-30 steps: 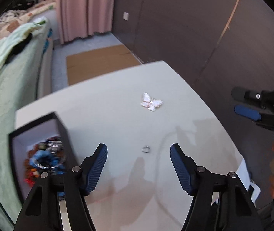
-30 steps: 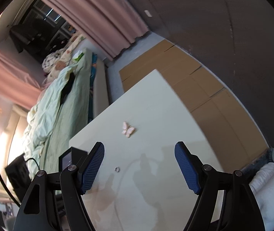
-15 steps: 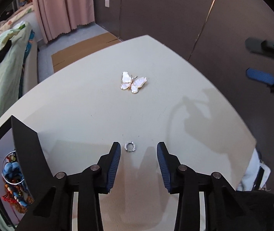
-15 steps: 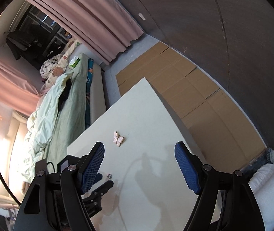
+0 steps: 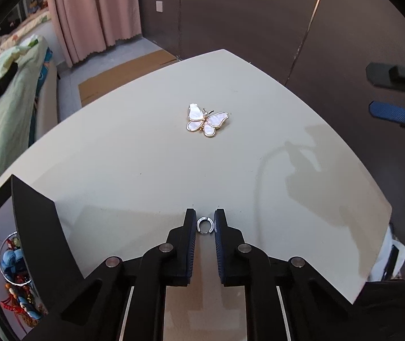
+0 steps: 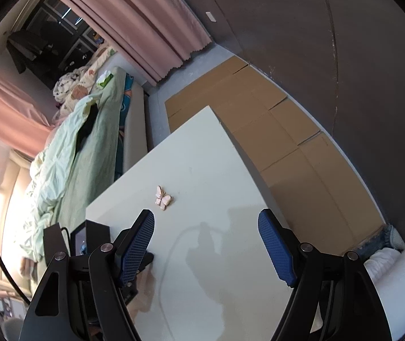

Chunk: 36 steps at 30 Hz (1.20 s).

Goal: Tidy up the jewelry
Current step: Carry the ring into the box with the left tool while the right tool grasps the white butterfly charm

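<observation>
No legible text, label, brand or number anywhere in either view.

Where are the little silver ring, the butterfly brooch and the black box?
silver ring (image 5: pixel 205 224), left wrist view, its band.
butterfly brooch (image 5: pixel 206 120), left wrist view, its middle.
black box (image 5: pixel 36 227), left wrist view, its dark wall.

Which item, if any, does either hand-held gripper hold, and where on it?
The left hand-held gripper closes on the small silver ring, pinching its opposite outer edges. The right hand-held gripper is open, holding nothing.
</observation>
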Motion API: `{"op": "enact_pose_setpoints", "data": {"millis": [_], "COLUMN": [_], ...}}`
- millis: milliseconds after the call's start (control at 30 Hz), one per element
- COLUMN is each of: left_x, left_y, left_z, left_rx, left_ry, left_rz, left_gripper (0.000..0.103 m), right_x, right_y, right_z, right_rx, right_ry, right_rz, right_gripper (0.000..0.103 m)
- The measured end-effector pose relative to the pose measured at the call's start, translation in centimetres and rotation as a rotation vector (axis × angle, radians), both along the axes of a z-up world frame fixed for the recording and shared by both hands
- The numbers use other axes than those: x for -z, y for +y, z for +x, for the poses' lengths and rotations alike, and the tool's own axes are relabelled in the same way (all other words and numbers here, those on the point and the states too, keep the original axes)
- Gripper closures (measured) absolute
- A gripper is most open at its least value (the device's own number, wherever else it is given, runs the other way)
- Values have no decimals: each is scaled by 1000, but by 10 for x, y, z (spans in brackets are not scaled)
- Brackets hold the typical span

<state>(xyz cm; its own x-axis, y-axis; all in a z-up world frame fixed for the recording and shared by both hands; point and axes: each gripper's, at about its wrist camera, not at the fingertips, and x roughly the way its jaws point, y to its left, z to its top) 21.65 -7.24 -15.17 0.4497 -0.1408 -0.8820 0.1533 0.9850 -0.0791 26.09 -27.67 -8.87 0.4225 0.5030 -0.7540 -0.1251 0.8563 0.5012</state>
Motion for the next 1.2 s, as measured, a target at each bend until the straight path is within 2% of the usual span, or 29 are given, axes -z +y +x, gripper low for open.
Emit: {"op": "enact_pose_setpoints", "data": {"millis": [200, 300, 500, 700, 933, 1200], "left_x": [-18, -30, -50, -65, -79, -77], "left_y": [11, 21, 41, 67, 100, 135], "left_z": [-2, -3, -8, -14, -25, -31], "left_rx": [-38, -67, -117, -173, -250, -322], "left_ry": [-41, -72, -117, -155, -204, -192], "left_rz": [-41, -62, -92, -134, -175, -207], "left_gripper": [90, 90, 90, 90, 90, 90], "right_x": [3, 7, 17, 25, 37, 48], "right_y": [17, 31, 61, 87, 108, 129], "right_z": [1, 3, 11, 23, 37, 51], "right_rx": [-42, -74, -123, -152, -166, -184], "right_ry": [-8, -7, 1, -4, 2, 13], "right_rz": [-14, -26, -40, -67, -66, -95], "right_gripper": [29, 38, 45, 46, 53, 58]}}
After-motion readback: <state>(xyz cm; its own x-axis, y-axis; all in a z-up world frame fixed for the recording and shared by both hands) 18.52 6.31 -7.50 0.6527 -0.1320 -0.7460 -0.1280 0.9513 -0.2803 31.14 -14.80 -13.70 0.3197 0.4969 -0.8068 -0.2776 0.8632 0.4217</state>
